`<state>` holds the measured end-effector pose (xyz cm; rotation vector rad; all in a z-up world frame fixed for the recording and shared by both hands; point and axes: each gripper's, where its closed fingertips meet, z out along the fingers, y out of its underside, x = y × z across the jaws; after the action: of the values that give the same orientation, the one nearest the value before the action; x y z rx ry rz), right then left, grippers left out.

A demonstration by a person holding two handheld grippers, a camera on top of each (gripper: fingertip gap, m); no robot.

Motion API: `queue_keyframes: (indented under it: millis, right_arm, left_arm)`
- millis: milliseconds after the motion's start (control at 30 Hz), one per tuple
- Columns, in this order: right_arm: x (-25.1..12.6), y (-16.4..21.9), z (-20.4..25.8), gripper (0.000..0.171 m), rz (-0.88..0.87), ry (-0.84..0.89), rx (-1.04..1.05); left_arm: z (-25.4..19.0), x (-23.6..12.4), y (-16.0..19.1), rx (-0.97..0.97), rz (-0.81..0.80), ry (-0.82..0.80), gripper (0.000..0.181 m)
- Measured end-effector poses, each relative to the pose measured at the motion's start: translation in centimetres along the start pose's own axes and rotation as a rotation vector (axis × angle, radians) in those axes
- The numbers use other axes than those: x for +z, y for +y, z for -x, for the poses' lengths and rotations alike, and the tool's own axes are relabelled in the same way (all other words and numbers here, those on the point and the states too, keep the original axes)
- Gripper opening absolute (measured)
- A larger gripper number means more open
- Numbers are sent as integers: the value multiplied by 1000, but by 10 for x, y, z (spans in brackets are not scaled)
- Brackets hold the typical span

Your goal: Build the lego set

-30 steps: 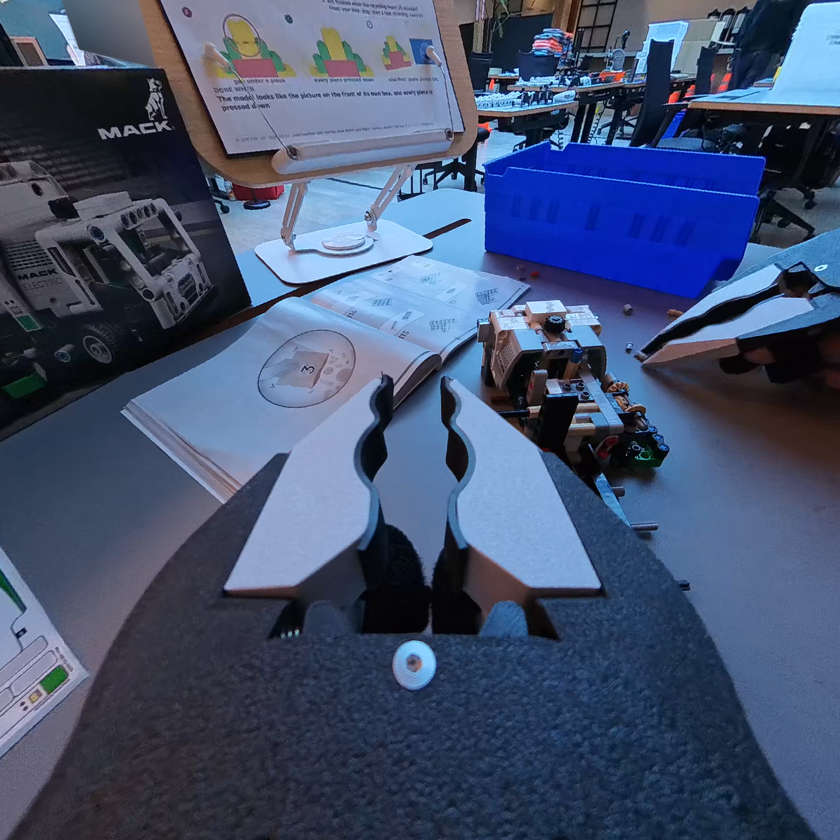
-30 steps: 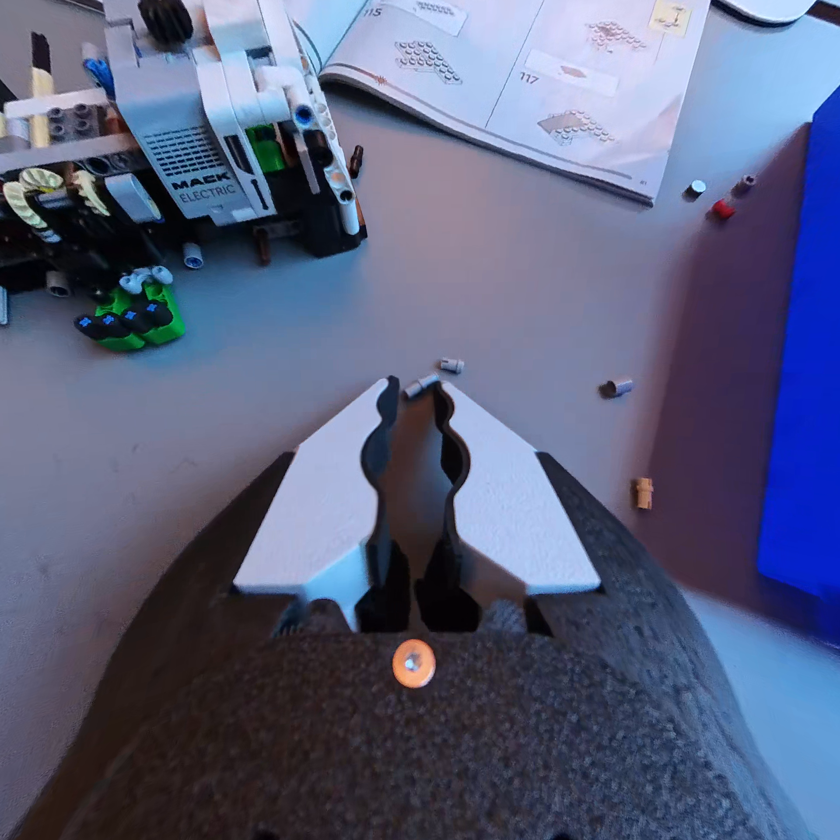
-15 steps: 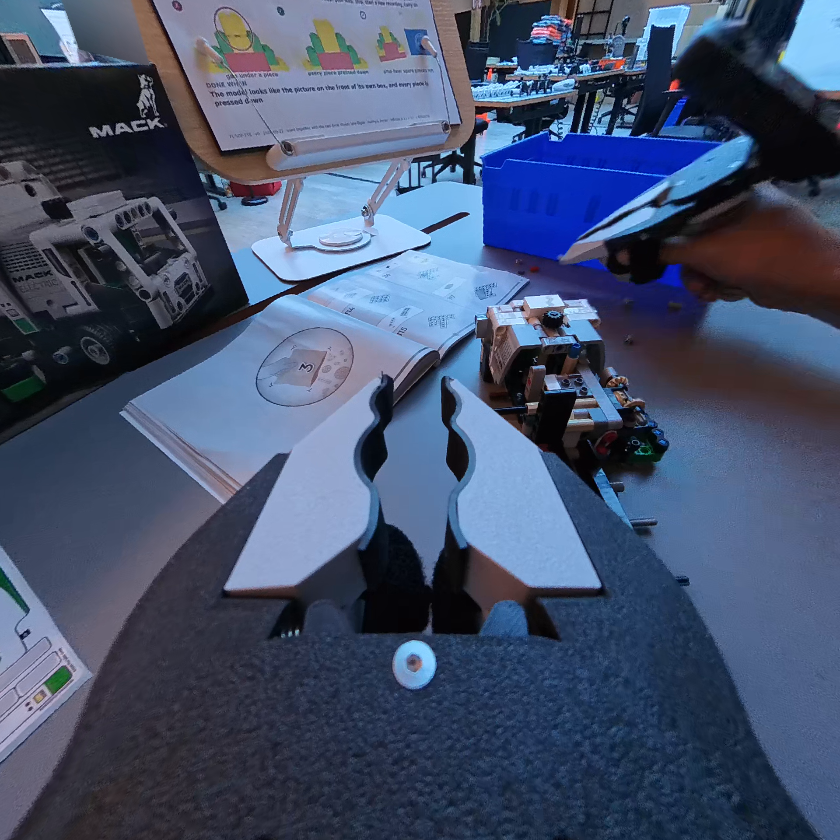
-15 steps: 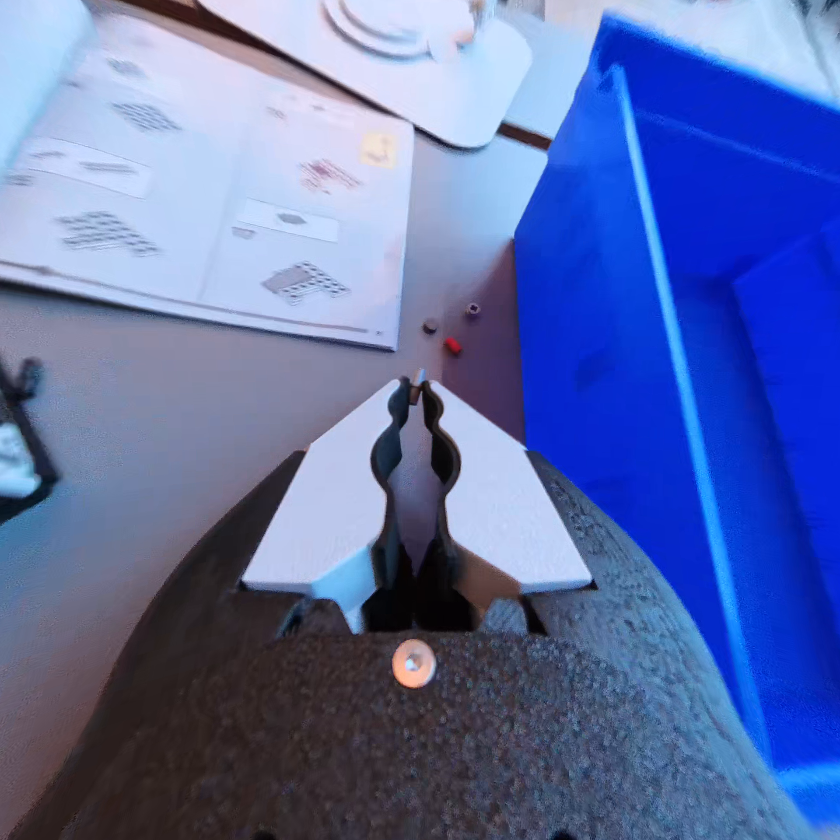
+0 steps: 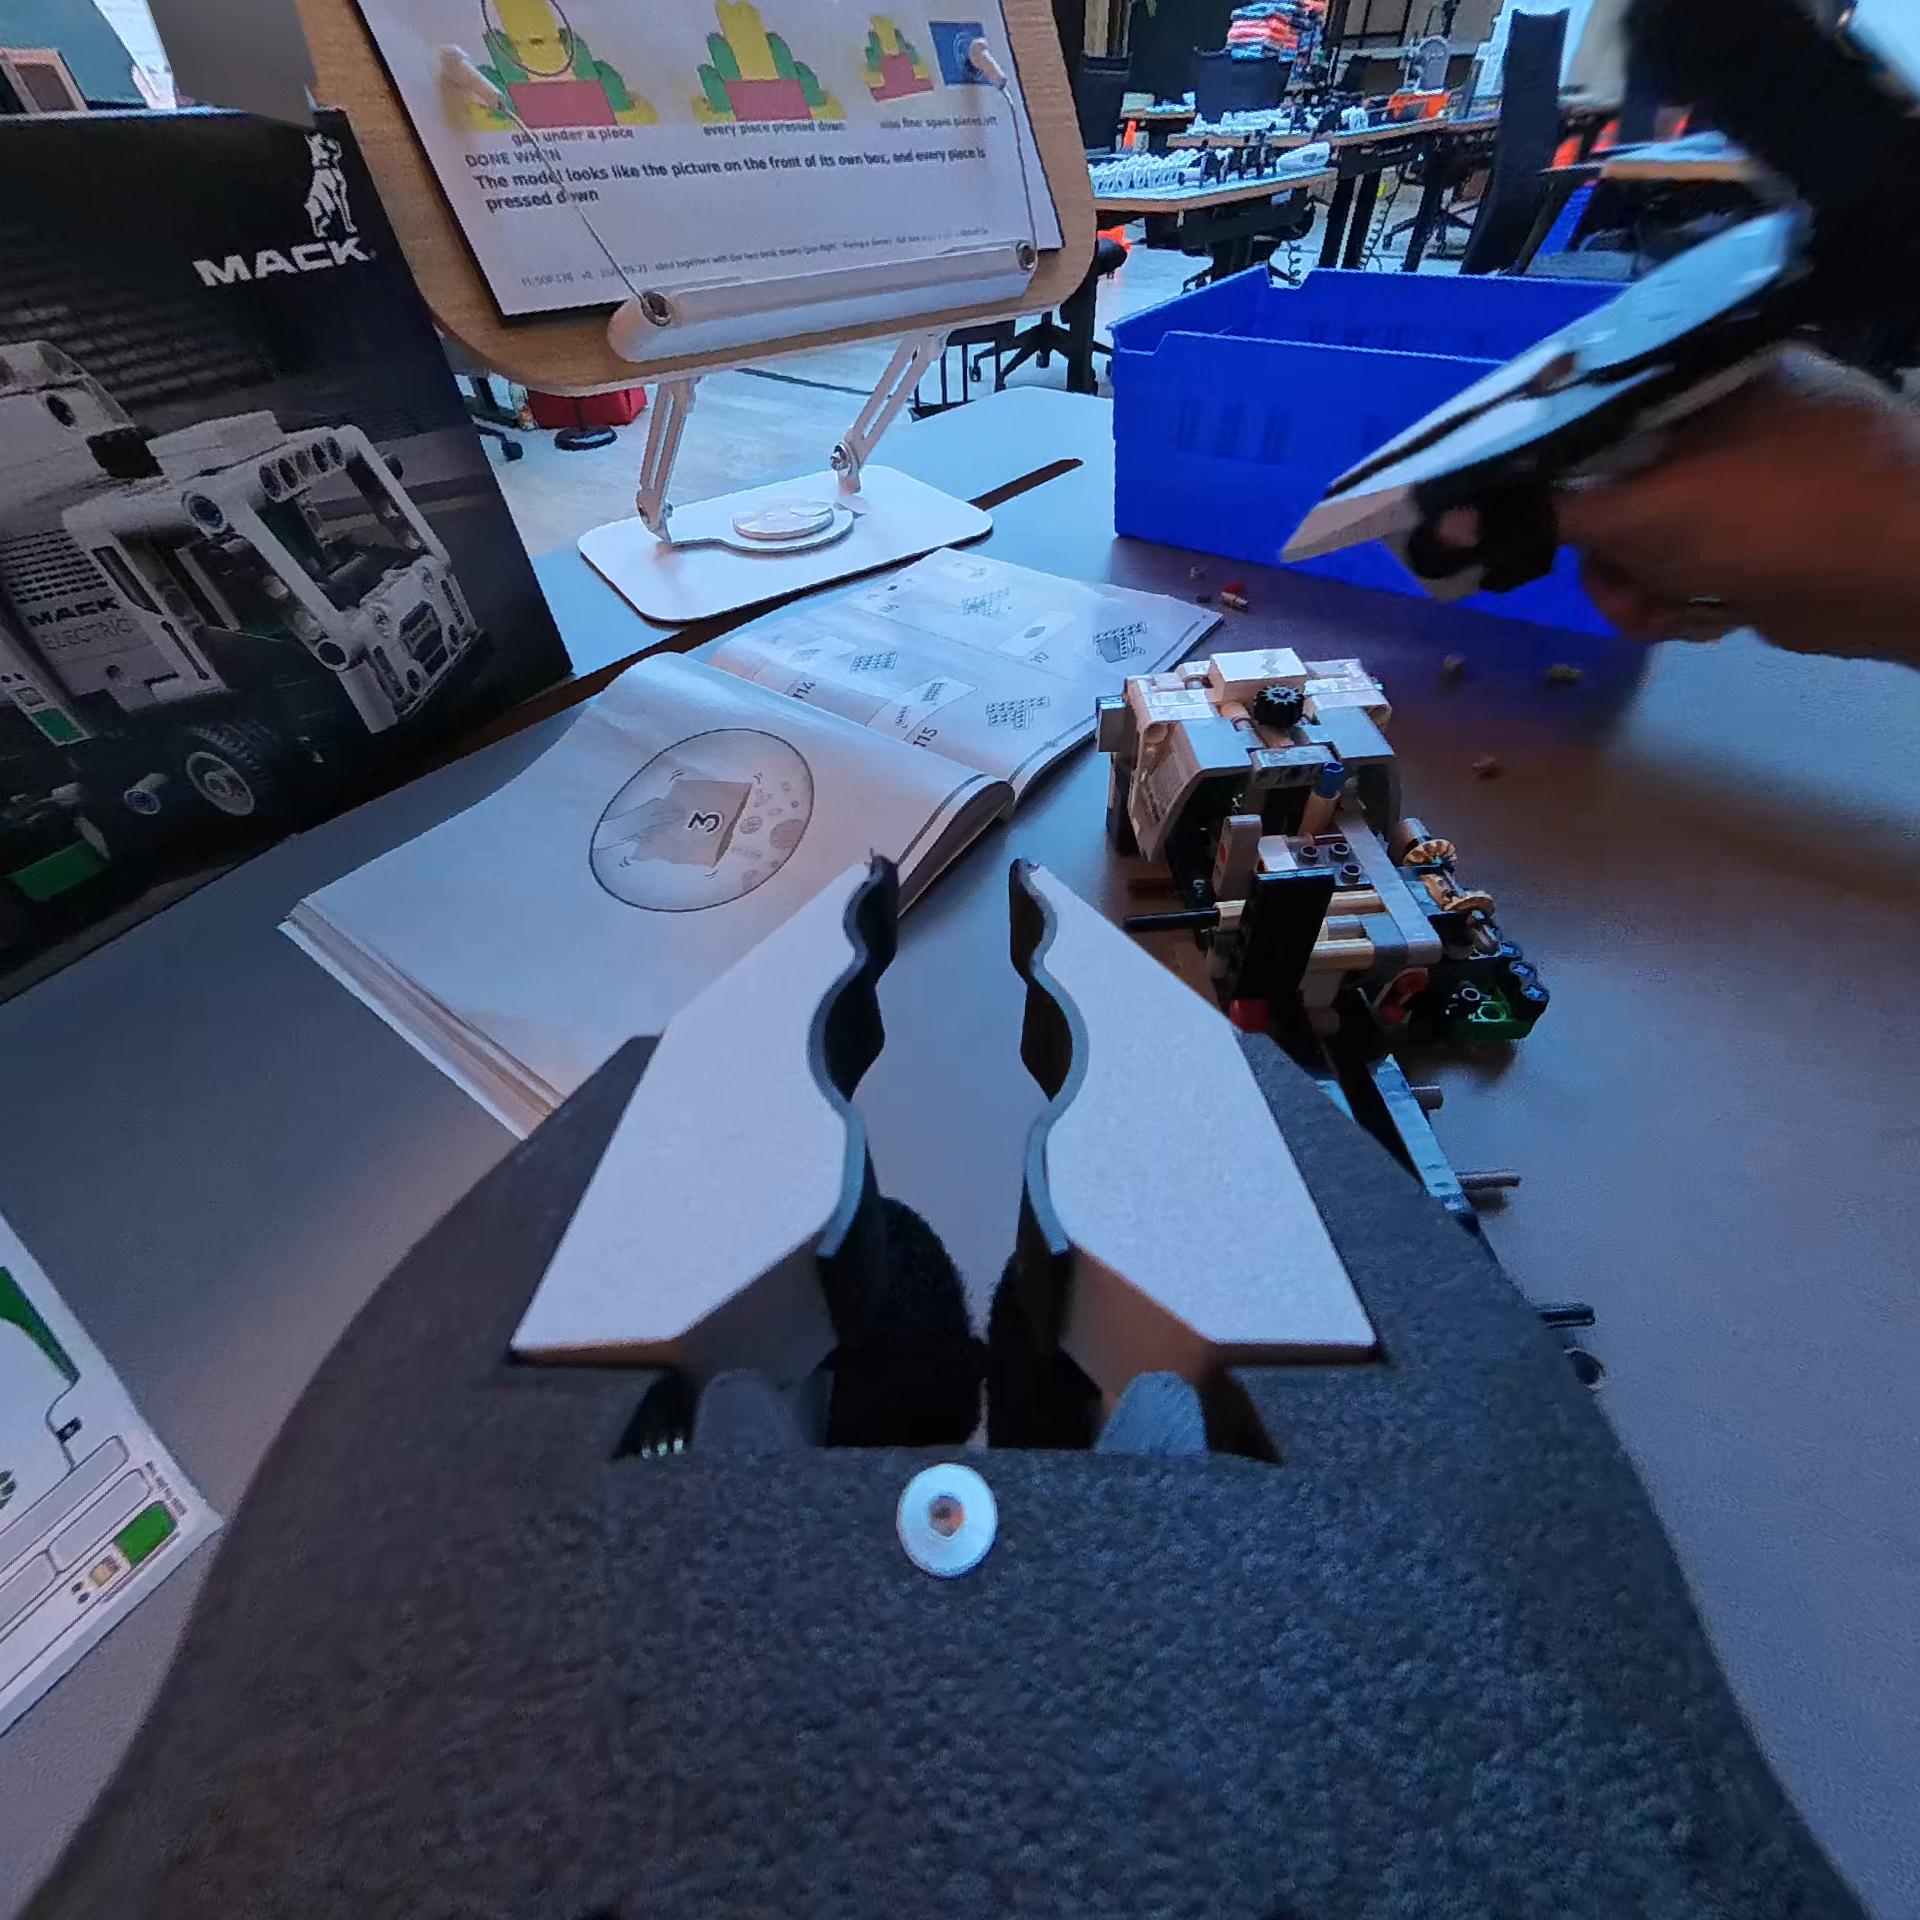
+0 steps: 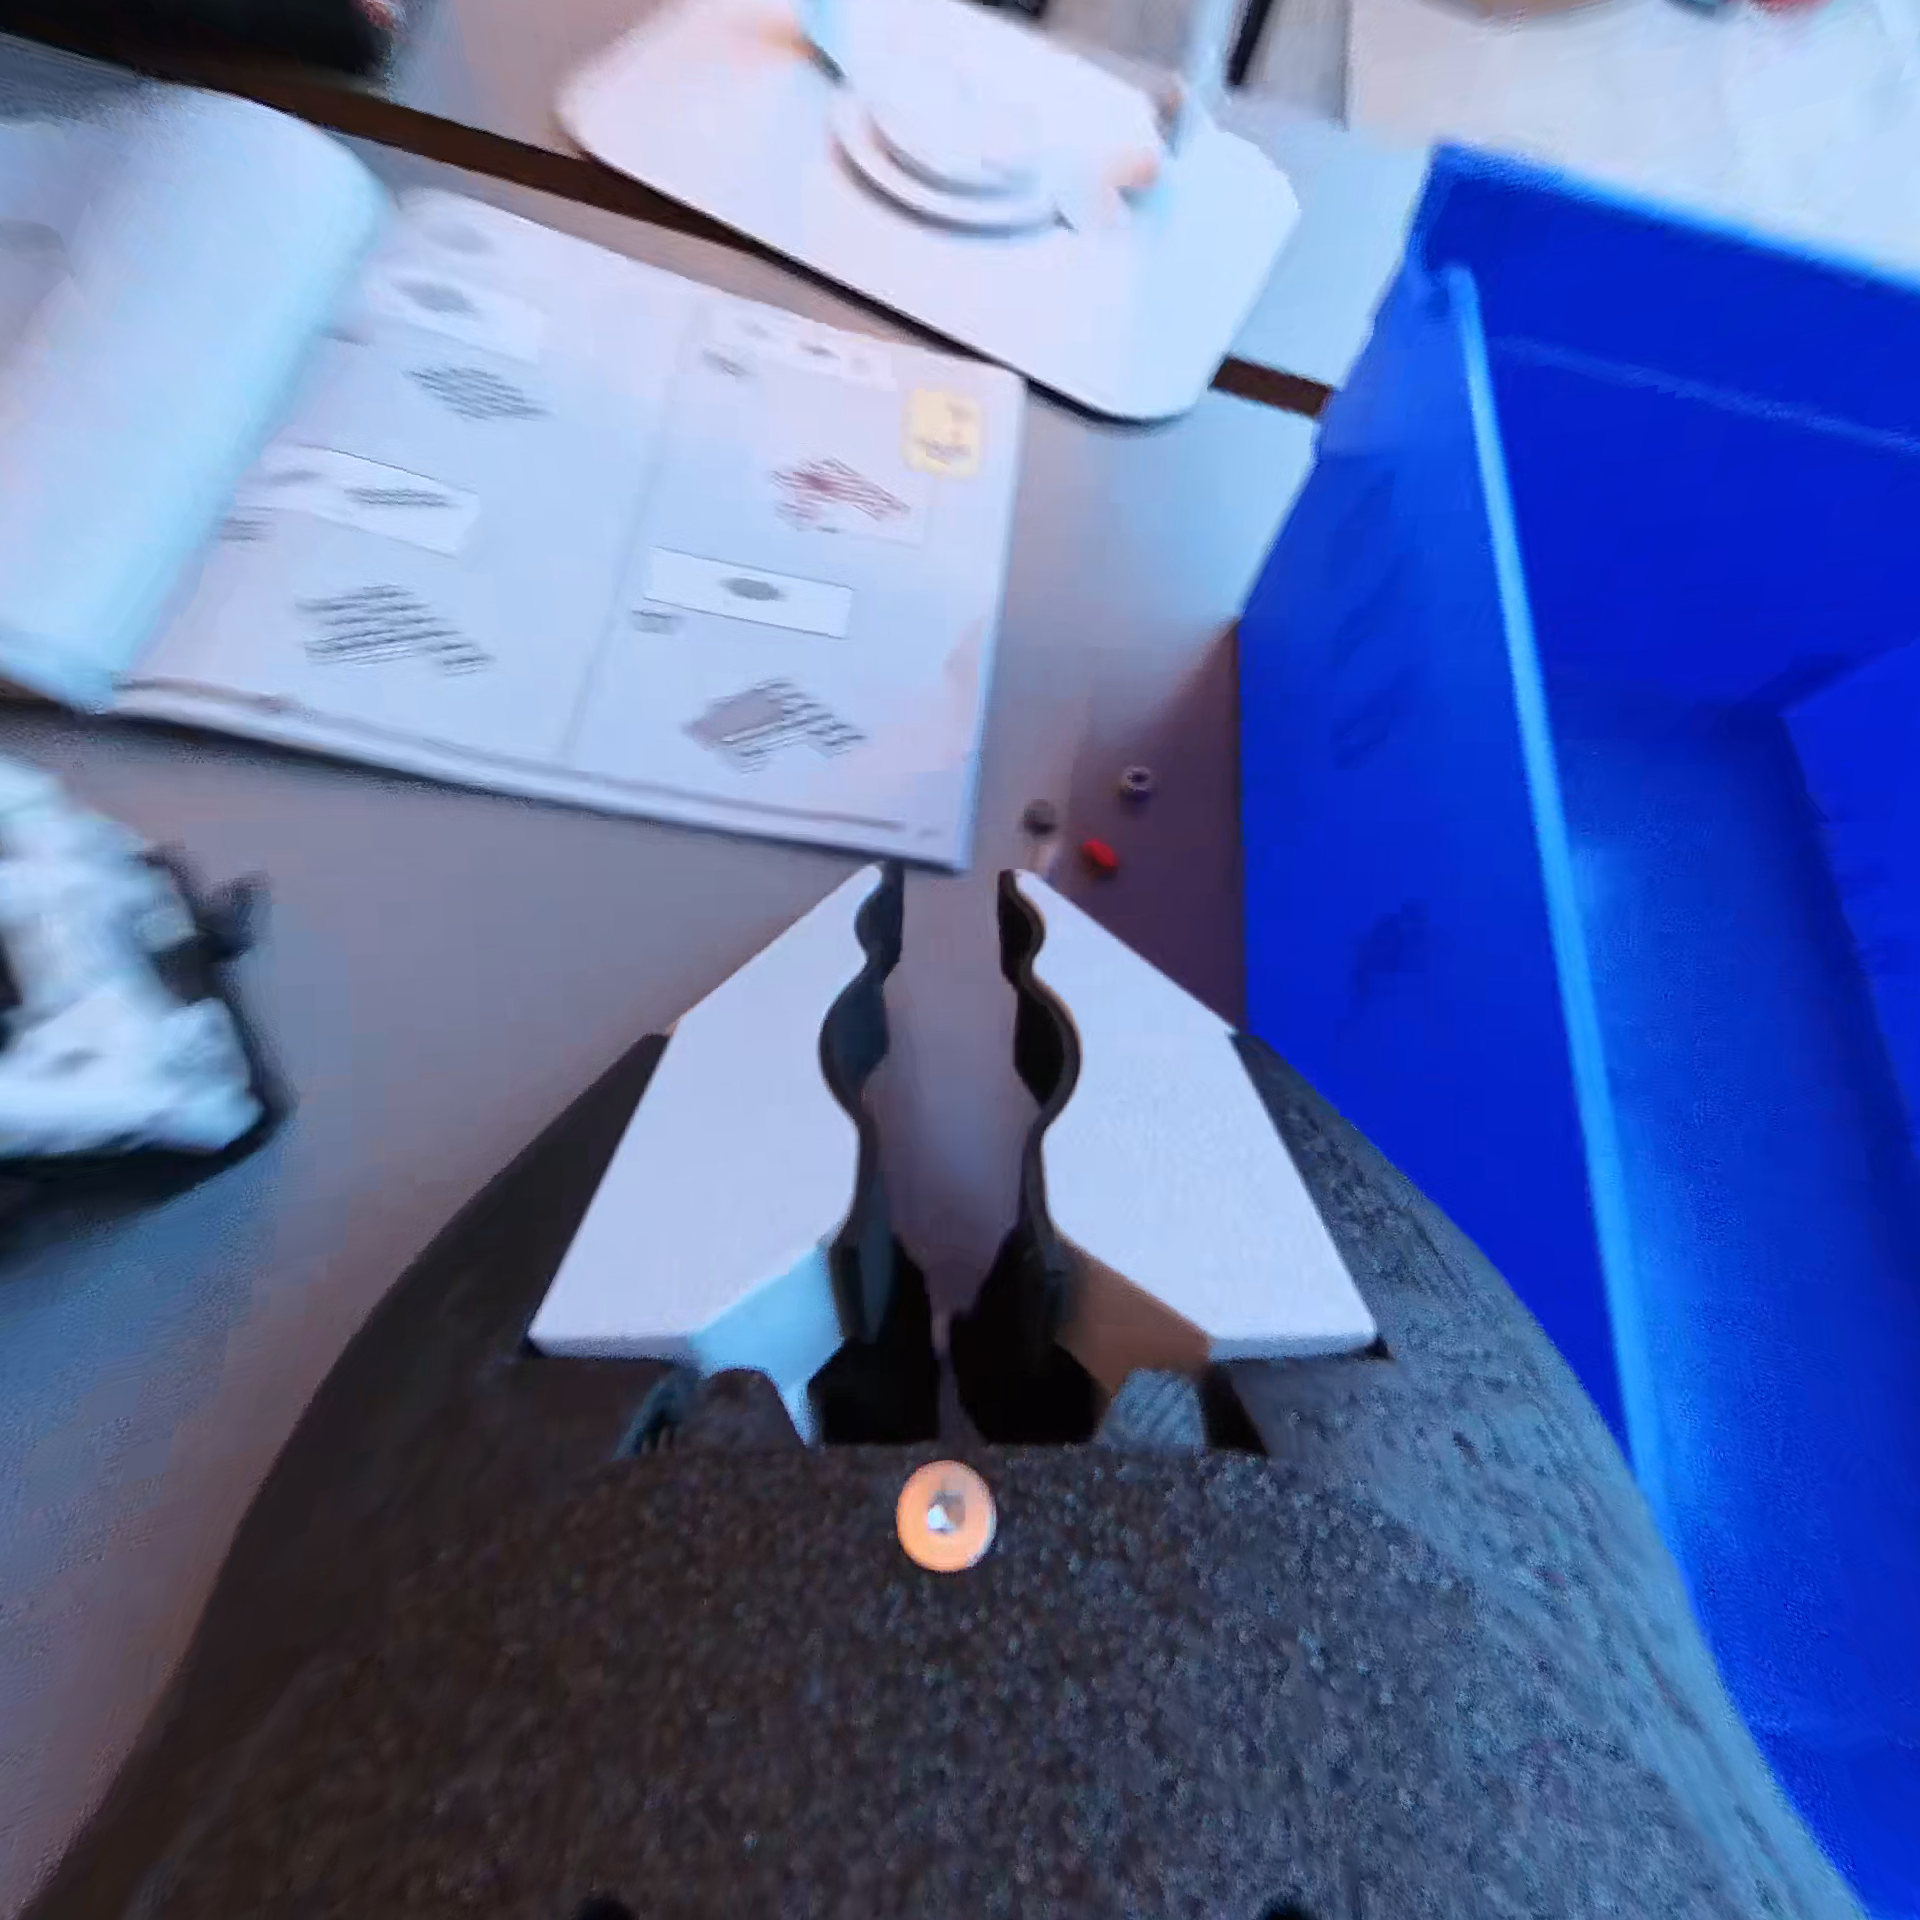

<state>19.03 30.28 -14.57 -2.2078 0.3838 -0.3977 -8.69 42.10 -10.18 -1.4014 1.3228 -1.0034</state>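
Right hand-held gripper (image 6: 948, 883) apparently empty, parted, raised beside blue bin (image 6: 1621, 727)

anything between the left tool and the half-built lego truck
Nothing visible. The left tool is open over bare table, and the lego truck sits just ahead to its right. The open booklet lies off to the left.

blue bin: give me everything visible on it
The blue bin is an open-topped rectangular tub of glossy, hard-looking plastic with ribbed slots along its front wall and a divider wall inside. It stands upright on the table, right of the open booklet. What can be seen of its inside looks empty. Small loose pieces lie beside its base.
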Motion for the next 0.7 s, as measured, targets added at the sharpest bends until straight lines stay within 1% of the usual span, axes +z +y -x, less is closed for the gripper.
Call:
queue_keyframes:
  millis: [33, 67, 167, 200, 267, 333, 433, 533, 567, 633, 700]
  right_arm:
    - [-16, 3, 13, 17, -19, -43, -17]
    - [-30, 13, 26, 17, -21, -87, -29]
    - [-63, 49, 74, 17, -16, -335, -29]
    - [-72, 56, 84, 17, -35, -394, -24]
    - [-76, 68, 85, 17, -47, -383, -72]
    - [-69, 81, 82, 19, 2, -355, -146]
    - [-65, 76, 78, 19, -12, -364, -141]
    - [-61, 83, 83, 19, 49, -414, -157]
    - [-61, 83, 84, 18, 49, -418, -167]
    - [-61, 84, 83, 7, 48, -400, -196]
    - [-61, 84, 83, 6, 46, -402, -208]
  left_arm:
    - [1, 0, 0, -4, 1, -2, 19]
    - [1, 0, 0, -7, 0, -2, 19]
    - [2, 0, 0, -8, 3, 0, 19]
    - [1, 1, 1, -8, 6, 2, 19]
    - [0, 2, 3, -10, 11, 8, 19]
    - [-2, 3, 3, -11, 10, 16, 19]
    - [-4, 3, 2, -1, 5, 19, 19]
    - [-4, 3, 1, 5, 4, 14, 19]
    - [-4, 2, 1, 4, 2, 12, 19]
    - [-2, 1, 0, 2, -1, 8, 19]
    - [-1, 1, -1, -2, -4, 5, 19]
